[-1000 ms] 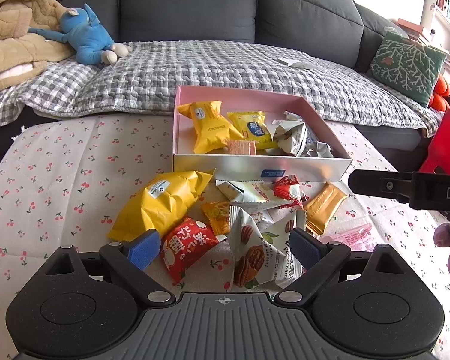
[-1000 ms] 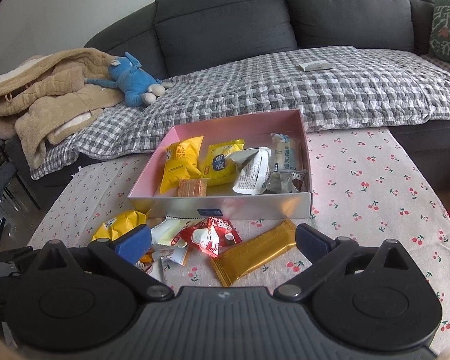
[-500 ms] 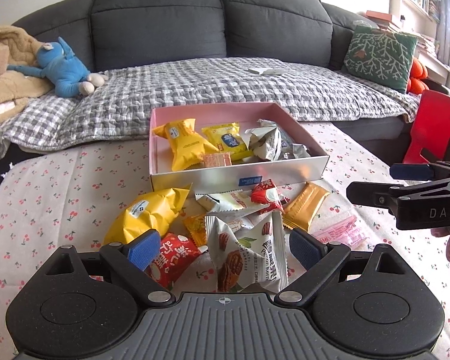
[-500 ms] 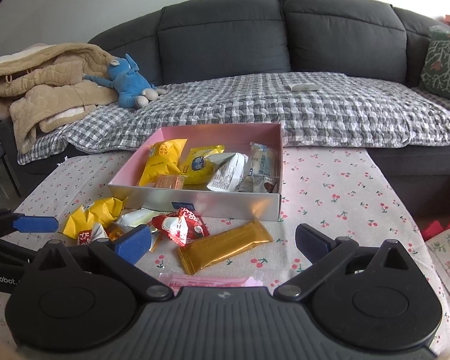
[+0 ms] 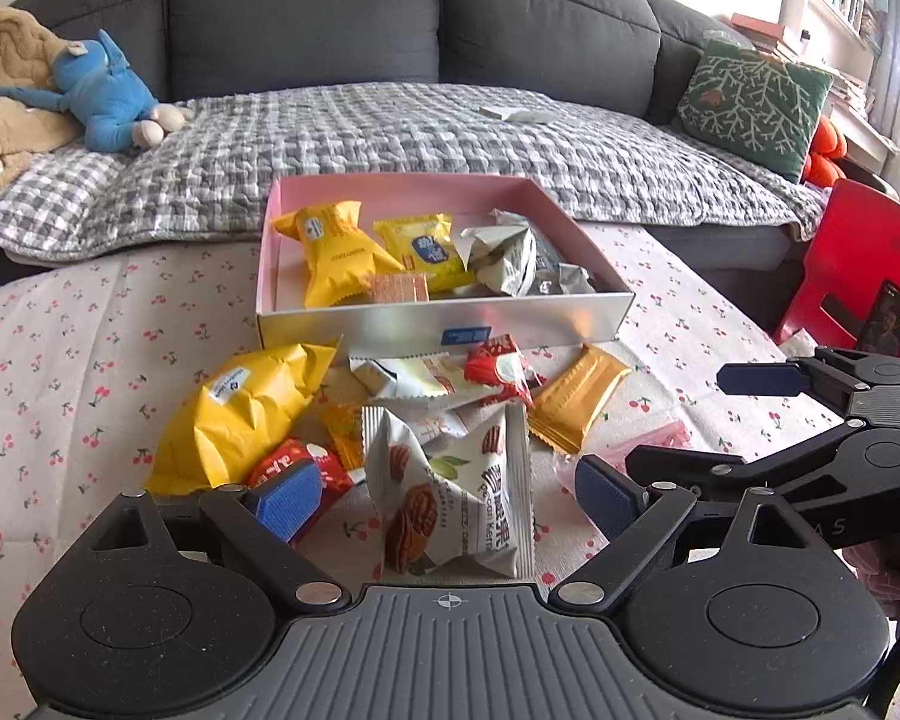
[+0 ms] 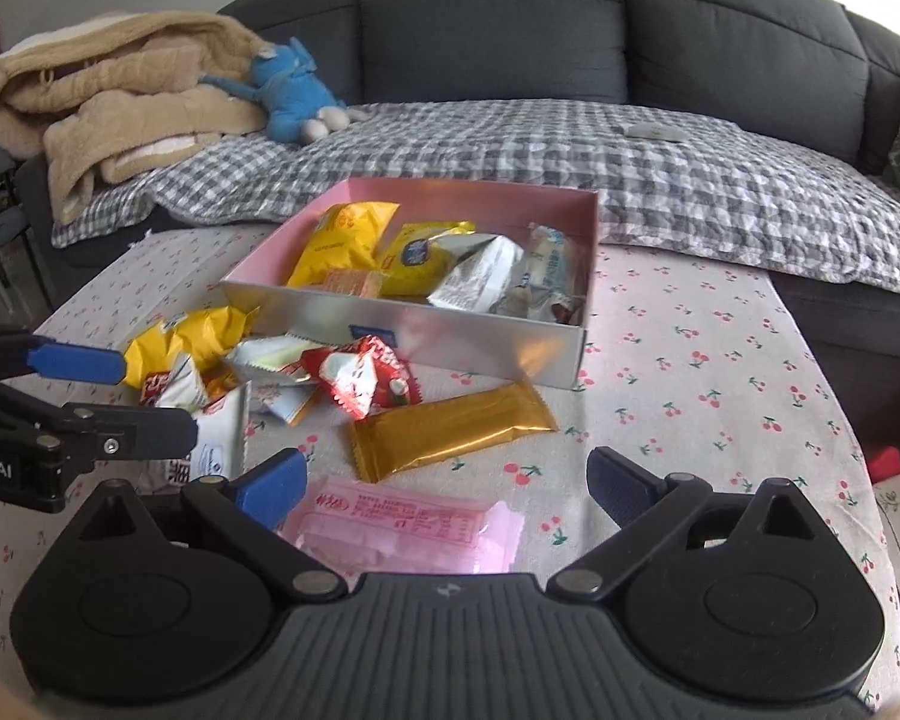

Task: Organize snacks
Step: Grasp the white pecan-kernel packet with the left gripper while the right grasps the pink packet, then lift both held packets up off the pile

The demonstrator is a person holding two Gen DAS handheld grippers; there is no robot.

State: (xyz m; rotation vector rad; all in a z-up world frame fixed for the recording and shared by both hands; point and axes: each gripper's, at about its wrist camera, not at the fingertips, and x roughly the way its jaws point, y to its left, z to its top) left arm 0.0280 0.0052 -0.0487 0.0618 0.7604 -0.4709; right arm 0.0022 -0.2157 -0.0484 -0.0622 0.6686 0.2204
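Left wrist view: your two grippers hovered over loose snacks on the cherry-print bench (image 5: 78,360), in front of the pink box (image 5: 582,315).
Your left gripper (image 5: 447,489) had its fingers spread wide and closing slightly around the white pecan packet (image 5: 456,498), whose sides the pads did not touch. Your right gripper (image 6: 444,477) held its fingers wide apart above the pink packet (image 6: 402,531), gripping nothing. Beside them lay the gold bar (image 6: 450,432), a red packet (image 6: 363,381) and a large yellow bag (image 5: 243,414). The box already contained yellow bags (image 5: 336,252) and silvery wrappers (image 5: 504,255). Behind stood a grey sofa (image 5: 306,6) with a blue plush toy (image 5: 105,99).
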